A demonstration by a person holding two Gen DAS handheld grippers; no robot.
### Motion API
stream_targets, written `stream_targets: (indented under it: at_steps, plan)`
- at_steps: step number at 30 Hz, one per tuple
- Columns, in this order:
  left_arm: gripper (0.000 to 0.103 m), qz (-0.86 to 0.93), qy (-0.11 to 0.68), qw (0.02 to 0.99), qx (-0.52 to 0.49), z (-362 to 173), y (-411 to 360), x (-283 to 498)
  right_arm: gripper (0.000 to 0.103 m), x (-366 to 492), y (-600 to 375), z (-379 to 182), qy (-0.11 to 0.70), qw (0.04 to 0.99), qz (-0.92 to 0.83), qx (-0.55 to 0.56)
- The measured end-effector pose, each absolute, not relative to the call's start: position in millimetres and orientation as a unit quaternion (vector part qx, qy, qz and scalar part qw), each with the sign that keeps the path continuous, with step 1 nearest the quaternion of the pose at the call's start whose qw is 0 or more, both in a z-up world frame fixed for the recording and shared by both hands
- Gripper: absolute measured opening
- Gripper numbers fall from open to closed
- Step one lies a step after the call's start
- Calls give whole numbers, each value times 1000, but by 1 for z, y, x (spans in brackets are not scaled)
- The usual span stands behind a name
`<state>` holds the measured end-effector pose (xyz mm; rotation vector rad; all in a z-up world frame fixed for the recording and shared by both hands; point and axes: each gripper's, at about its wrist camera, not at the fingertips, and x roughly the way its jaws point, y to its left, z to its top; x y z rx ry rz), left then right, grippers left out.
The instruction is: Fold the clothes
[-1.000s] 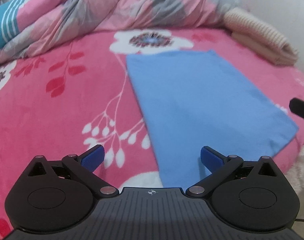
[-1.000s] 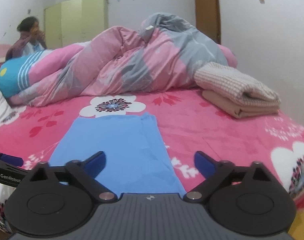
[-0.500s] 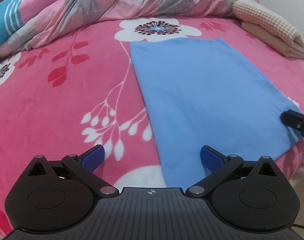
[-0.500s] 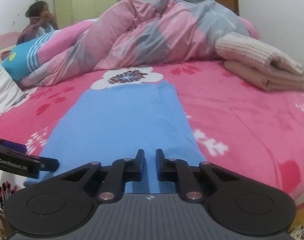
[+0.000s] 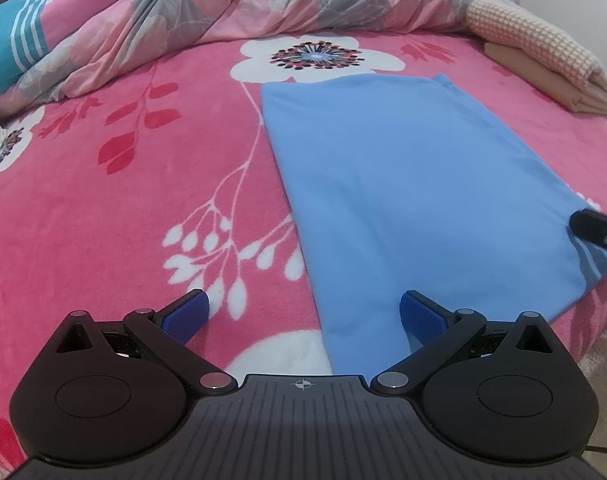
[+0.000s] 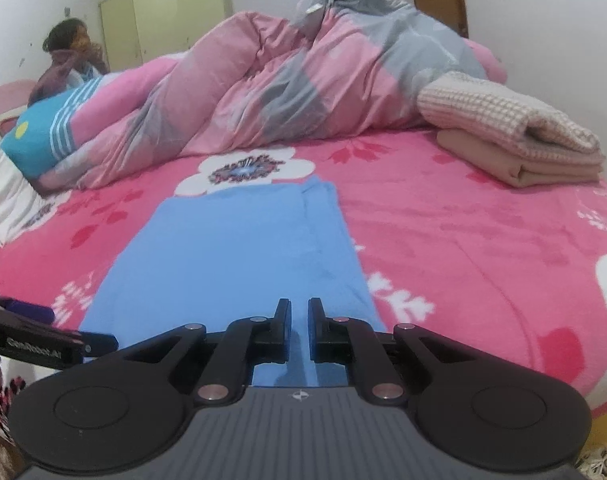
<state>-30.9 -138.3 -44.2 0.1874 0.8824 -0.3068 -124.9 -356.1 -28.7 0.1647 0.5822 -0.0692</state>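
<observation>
A blue cloth (image 5: 403, 184) (image 6: 239, 248) lies flat as a long rectangle on the pink flowered bed cover (image 5: 103, 200). My left gripper (image 5: 301, 312) is open and straddles the cloth's near left corner: one blue pad is over the bed cover, the other over the cloth. My right gripper (image 6: 299, 308) is low at the cloth's near edge, its fingers drawn together on the fabric. In the left wrist view, the right gripper (image 5: 595, 232) sits on the near right corner, where the cloth puckers. The left gripper (image 6: 99, 342) shows at the lower left of the right wrist view.
A folded beige and waffle-knit stack (image 5: 543, 64) (image 6: 511, 132) sits at the far right of the bed. A bunched pink and grey quilt (image 6: 283, 80) fills the back. A person (image 6: 71, 56) sits behind it at the far left. The bed edge runs just under both grippers.
The right gripper's jaws went from wide open to shut, and it sank toward the cloth's near edge. The left gripper stayed open and tipped slightly.
</observation>
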Motion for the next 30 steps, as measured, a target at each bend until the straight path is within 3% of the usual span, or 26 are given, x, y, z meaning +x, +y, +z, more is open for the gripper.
stream_targets:
  at_steps: [10, 22, 30]
  plan:
    - [103, -149, 424, 889, 91, -45, -137, -30, 8, -131, -378, -27, 284, 951, -77, 100]
    - [103, -151, 421, 890, 91, -45, -137, -31, 8, -113, -342, -28, 272, 959, -8, 74]
    - [103, -156, 369, 913, 79, -37, -122, -37, 8, -105, -341, -47, 289, 955, -3, 70]
